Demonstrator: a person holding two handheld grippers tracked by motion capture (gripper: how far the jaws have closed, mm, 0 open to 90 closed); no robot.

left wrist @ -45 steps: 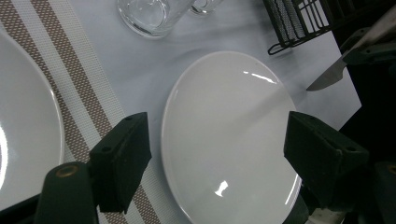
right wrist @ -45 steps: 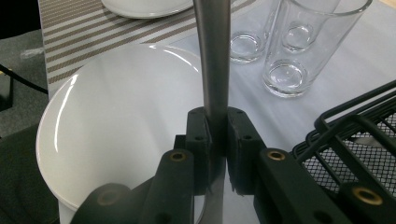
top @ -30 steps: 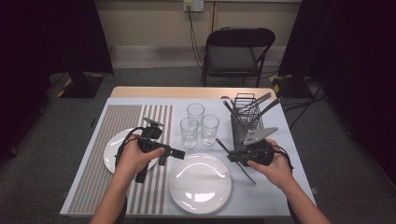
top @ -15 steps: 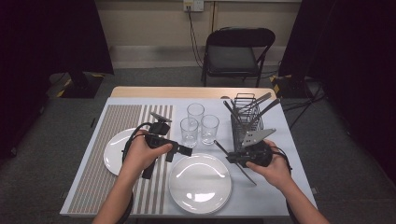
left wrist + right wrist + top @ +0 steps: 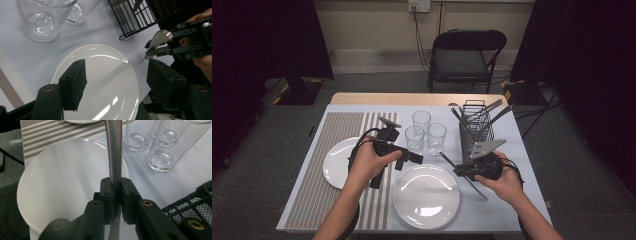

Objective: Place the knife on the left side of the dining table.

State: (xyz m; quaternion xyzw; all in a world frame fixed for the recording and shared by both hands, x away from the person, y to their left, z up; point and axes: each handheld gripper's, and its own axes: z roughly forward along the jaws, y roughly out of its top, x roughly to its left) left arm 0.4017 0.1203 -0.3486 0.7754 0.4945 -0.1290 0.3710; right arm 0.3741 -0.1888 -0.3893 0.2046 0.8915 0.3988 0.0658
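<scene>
Right tongs (image 5: 116,192) clamp the knife (image 5: 113,150), blade over the plate (image 5: 50,182).

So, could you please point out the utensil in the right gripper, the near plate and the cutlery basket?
Utensil (image 5: 113,150), right gripper view, its metal handle.
Near plate (image 5: 404,200), high view, left rim.
Cutlery basket (image 5: 475,131), high view, wire wall.

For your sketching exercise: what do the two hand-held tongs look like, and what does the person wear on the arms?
Both tongs, left and right, are black, blocky, with brass-coloured screws. A black cable loops from each; a grey three-cornered plate tops each. The forearms carry no sleeves.
</scene>
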